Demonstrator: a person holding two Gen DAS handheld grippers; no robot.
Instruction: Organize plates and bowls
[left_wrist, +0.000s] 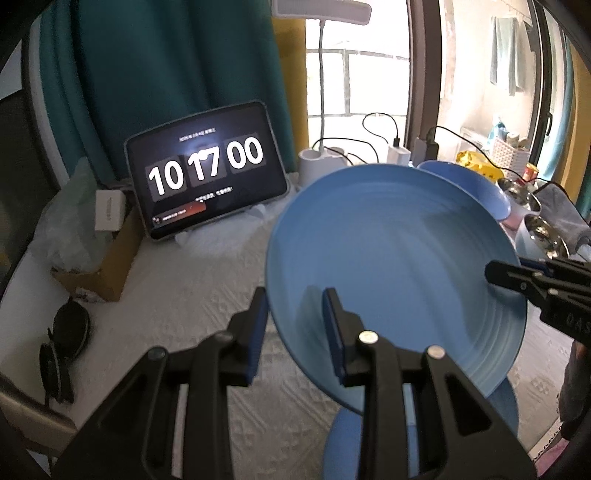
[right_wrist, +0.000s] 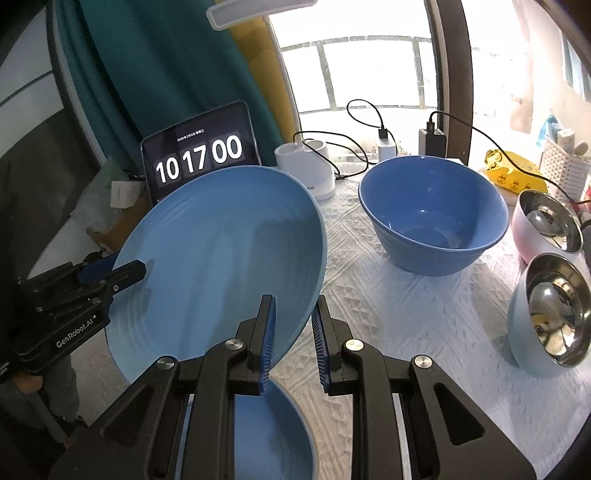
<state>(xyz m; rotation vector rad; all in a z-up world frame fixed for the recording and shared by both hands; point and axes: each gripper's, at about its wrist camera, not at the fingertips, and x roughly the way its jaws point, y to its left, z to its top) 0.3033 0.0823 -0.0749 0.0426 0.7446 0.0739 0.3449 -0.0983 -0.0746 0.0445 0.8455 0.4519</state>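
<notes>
Above the white tablecloth (right_wrist: 424, 325), one light-blue plate (right_wrist: 221, 258) is held tilted between both grippers. The left gripper (left_wrist: 295, 332) straddles the plate's near rim, its jaws part-open around the edge; the right gripper (right_wrist: 293, 339) does likewise on the opposite rim. Whether either truly pinches cannot be told. This two-sided hold probably steadies the plate over a second blue dish (right_wrist: 273, 435) directly beneath, likely for stacking. One deep blue bowl (right_wrist: 432, 214) stands well apart; two steel-lined bowls (right_wrist: 546, 314) rest at the right.
</notes>
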